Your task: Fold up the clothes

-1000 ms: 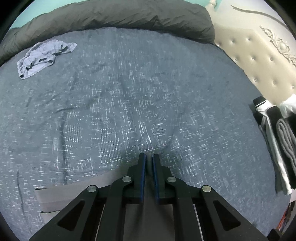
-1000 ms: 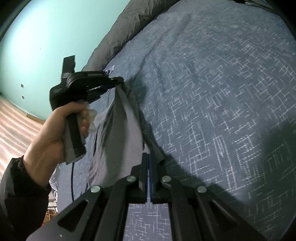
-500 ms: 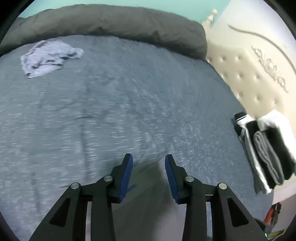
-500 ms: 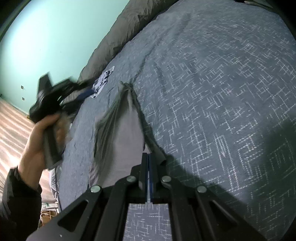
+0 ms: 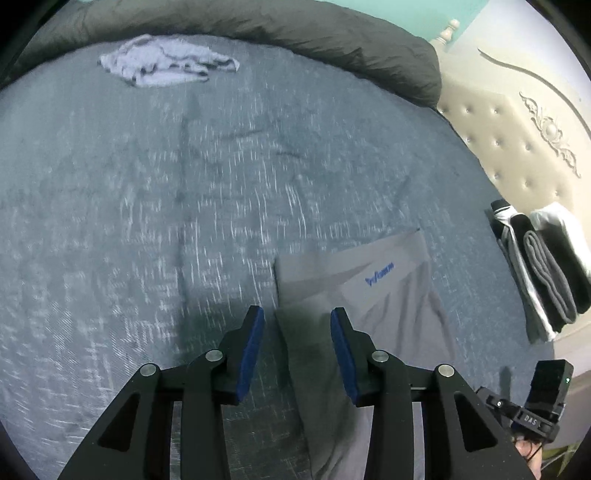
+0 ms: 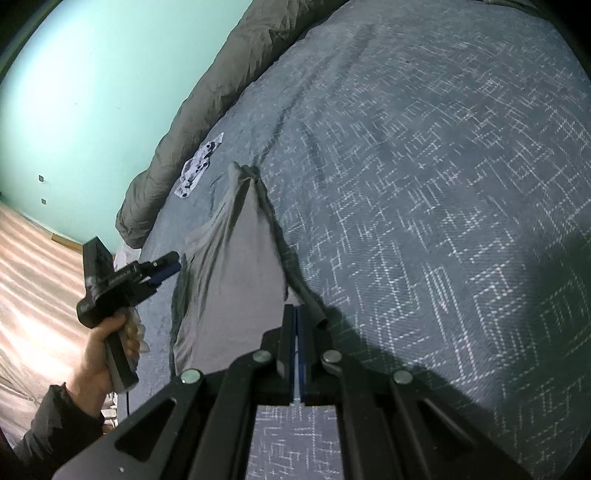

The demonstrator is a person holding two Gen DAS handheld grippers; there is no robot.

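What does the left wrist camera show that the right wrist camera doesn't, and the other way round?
Only the left wrist view shows the stack of folded clothes by the tufted headboard, and the blue logo on the grey garment.

Only the right wrist view shows the teal wall, the wooden floor and the person's hand holding the left gripper.

Both show the grey garment on the blue patterned bedspread, the crumpled light garment and the rolled dark duvet.

Grey garment (lower part) leaves the frame.
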